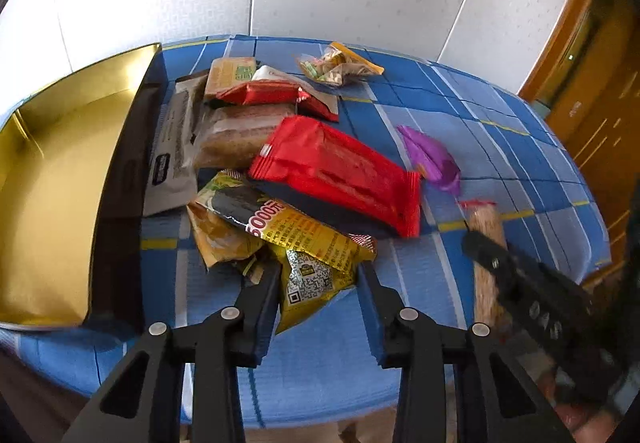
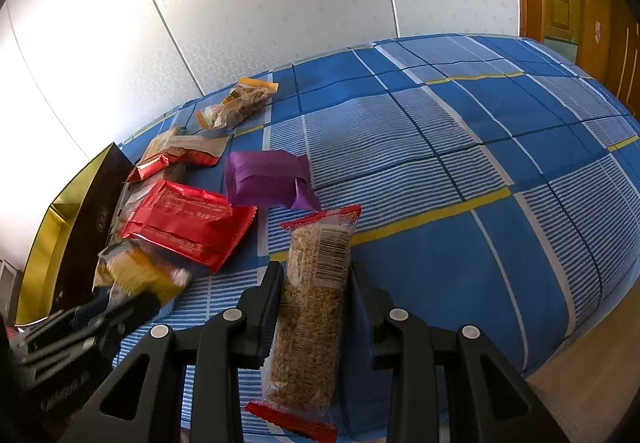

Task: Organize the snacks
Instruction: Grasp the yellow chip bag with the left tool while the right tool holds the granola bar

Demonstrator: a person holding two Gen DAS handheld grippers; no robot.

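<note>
Snacks (image 1: 334, 179) are light, crinkly, slippery; the bar (image 2: 314, 307) is seemingly clamped mid-length by the right gripper (image 2: 314, 285), the yellow pack (image 1: 316, 255) straddled by the spread left gripper (image 1: 318, 283).

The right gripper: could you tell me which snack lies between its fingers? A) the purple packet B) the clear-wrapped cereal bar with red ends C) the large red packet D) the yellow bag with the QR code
B: in the right wrist view the cereal bar runs lengthwise between the fingers of the right gripper, while the purple packet lies farther off on the cloth.
</note>
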